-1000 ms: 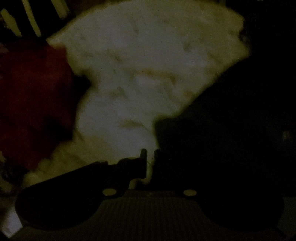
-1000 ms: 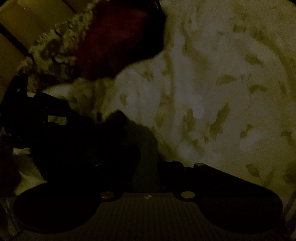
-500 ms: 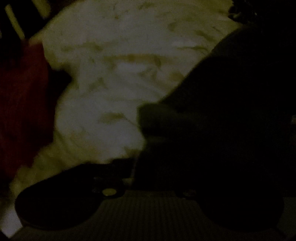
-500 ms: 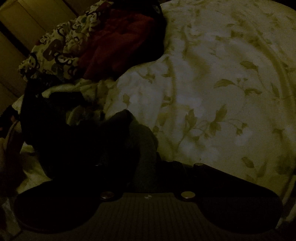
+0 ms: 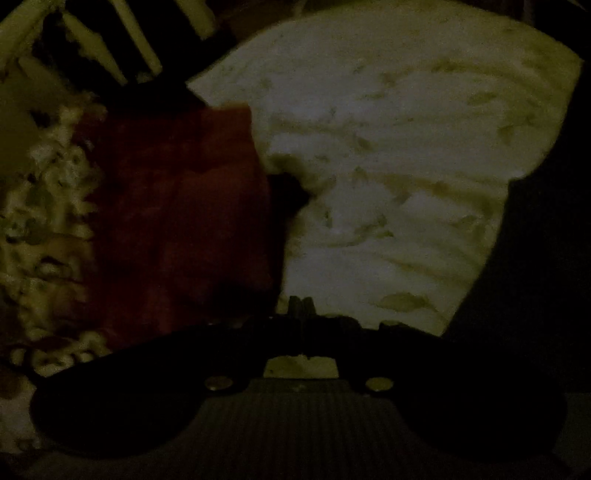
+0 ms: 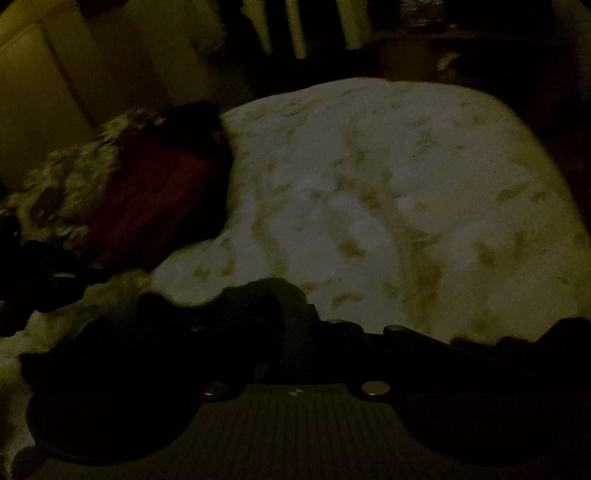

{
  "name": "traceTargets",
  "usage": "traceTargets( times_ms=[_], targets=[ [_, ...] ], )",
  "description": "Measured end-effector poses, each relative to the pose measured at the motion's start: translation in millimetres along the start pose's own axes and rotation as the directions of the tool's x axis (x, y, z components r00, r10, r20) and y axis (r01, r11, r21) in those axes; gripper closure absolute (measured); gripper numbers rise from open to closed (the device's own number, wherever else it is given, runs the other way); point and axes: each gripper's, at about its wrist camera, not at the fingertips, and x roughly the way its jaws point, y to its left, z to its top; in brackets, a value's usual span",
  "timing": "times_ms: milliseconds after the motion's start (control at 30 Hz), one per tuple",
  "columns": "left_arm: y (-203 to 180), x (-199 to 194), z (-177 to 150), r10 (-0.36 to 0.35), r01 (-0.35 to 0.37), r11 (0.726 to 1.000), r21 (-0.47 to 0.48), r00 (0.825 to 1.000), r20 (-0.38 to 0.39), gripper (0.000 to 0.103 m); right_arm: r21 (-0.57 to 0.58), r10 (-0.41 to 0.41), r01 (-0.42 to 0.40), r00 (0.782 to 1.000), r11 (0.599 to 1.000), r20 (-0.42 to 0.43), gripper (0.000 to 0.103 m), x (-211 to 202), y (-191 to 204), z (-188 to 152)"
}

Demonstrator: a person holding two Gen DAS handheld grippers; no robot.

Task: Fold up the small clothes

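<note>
dark garment (image 6: 258, 306) lifted off leaf-print sheet (image 6: 388, 206), bunched, crumpled.

Spread over most of both views: a pale bedspread (image 5: 388, 166) (image 6: 369, 203) printed with faint leafy sprigs, creased in long soft folds, blurred. Runs out to a rounded far edge in the right wrist view, and ends at a far corner in the left wrist view. Beyond that far edge, upright pale slats (image 5: 136, 48) (image 6: 295, 29) with dark gaps between them, seemingly a rail or chair back. Off the bedspread's far left corner, a yellowish panelled surface (image 6: 44, 92). Past the far right corner, a low dark piece of furniture (image 6: 461, 55), too dim to identify.
</note>
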Motion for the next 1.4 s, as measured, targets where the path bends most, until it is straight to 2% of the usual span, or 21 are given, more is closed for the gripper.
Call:
traceTargets(
  times_ms=[67, 100, 167, 200, 233, 300, 367, 500, 567, 633, 733, 800, 867, 967, 1067, 1167, 1200, 1267, 1300, 1333, 1400],
  targets=[
    [-10, 14, 3, -0.038, 0.037, 0.999, -0.02, 0.998, -0.041, 0.099, -0.026, -0.039, 0.038, 0.999, 0.999, -0.027, 0.088, 22, 1, -6],
    [-15, 20, 1, -0.052, 0.05, 0.998, -0.037, 0.998, -0.047, 0.092, -0.038, -0.05, 0.049, 0.998, 0.998, -0.049, 0.087, 39, 3, -12],
    [-21, 23, -6, -0.1, 0.098, 0.994, -0.045, 0.994, -0.047, 0.046, -0.033, -0.072, 0.07, 0.995, 0.997, -0.061, 0.082, 62, 2, -23],
    [-22, 20, -13, -0.11, 0.108, 0.993, -0.049, 0.993, -0.051, 0.014, -0.019, -0.096, 0.095, 0.994, 0.995, -0.06, 0.067, 74, 0, -31],
    [-21, 17, -18, -0.104, 0.102, 0.993, -0.053, 0.993, -0.049, 0.007, 0.003, -0.119, 0.119, 0.991, 0.993, -0.064, 0.057, 83, -3, -36],
    [-14, 2, -30, -0.123, 0.121, 0.991, -0.065, 0.992, -0.027, 0.007, 0.052, -0.131, 0.133, 0.99, 0.99, -0.044, 0.047, 85, -12, -41],
    [-1, -14, -38, -0.159, 0.158, 0.982, -0.102, 0.987, 0.002, 0.007, 0.092, -0.1, 0.097, 0.994, 0.991, 0.032, 0.047, 70, -16, -43],
    [17, -60, -57, -0.164, 0.172, 0.976, -0.132, 0.984, 0.071, 0.004, 0.21, -0.014, -0.022, 0.986, 0.977, 0.166, 0.023, 7, -19, -50],
    [21, -79, -70, -0.142, 0.151, 0.979, -0.139, 0.987, 0.07, 0.001, 0.165, 0.029, -0.062, 0.98, 0.984, 0.197, 0.016, -26, -4, -60],
    [26, -99, -91, -0.129, 0.137, 0.978, -0.156, 0.99, 0.062, 0.001, 0.099, 0.079, -0.1, 0.977, 0.99, 0.197, 0.005, -52, 20, -75],
    [33, -123, -124, -0.111, 0.115, 0.979, -0.17, 0.993, 0.033, 0.0, 0.015, 0.171, -0.175, 0.974, 0.984, 0.15, 0.005, -71, 55, -102],
    [32, -135, -146, -0.064, 0.066, 0.986, -0.155, 0.998, 0.017, 0.0, -0.07, 0.243, -0.238, 0.966, 0.969, 0.09, 0.005, -74, 87, -120],
    [27, -140, -166, 0.024, -0.026, 0.992, -0.126, 0.999, -0.023, 0.0, -0.143, 0.275, -0.264, 0.96, 0.954, 0.061, 0.005, -73, 116, -133],
    [18, -140, -189, 0.093, -0.095, 0.991, -0.095, 0.995, -0.028, 0.0, -0.175, 0.36, -0.351, 0.933, 0.92, 0.018, 0.005, -64, 152, -144],
    [10, -127, -197, 0.057, -0.06, 0.992, -0.107, 0.998, -0.03, 0.0, -0.169, 0.424, -0.417, 0.906, 0.893, 0.006, 0.006, -59, 175, -155],
    [5, -106, -195, 0.002, -0.007, 0.987, -0.16, 1.0, -0.031, 0.0, -0.165, 0.413, -0.405, 0.911, 0.899, 0.013, 0.005, -61, 183, -168],
    [4, -100, -194, 0.014, -0.019, 0.984, -0.178, 0.999, -0.03, 0.001, -0.16, 0.405, -0.396, 0.914, 0.904, 0.024, 0.005, -64, 182, -172],
    [0, -93, -195, -0.01, 0.007, 0.977, -0.213, 1.0, -0.012, 0.02, -0.14, 0.384, -0.376, 0.923, 0.916, 0.029, 0.005, -73, 177, -184],
    [-1, -89, -194, -0.049, 0.043, 0.972, -0.232, 0.999, -0.019, 0.05, -0.135, 0.372, -0.364, 0.928, 0.922, 0.036, 0.005, -79, 175, -192],
    [0, -85, -194, -0.085, 0.075, 0.963, -0.26, 0.996, -0.03, 0.073, -0.137, 0.356, -0.348, 0.933, 0.928, 0.042, 0.005, -83, 172, -198],
    [-1, -85, -194, -0.068, 0.056, 0.961, -0.271, 0.997, -0.037, 0.08, -0.144, 0.318, -0.309, 0.947, 0.94, 0.048, 0.005, -88, 169, -209]
  ],
)
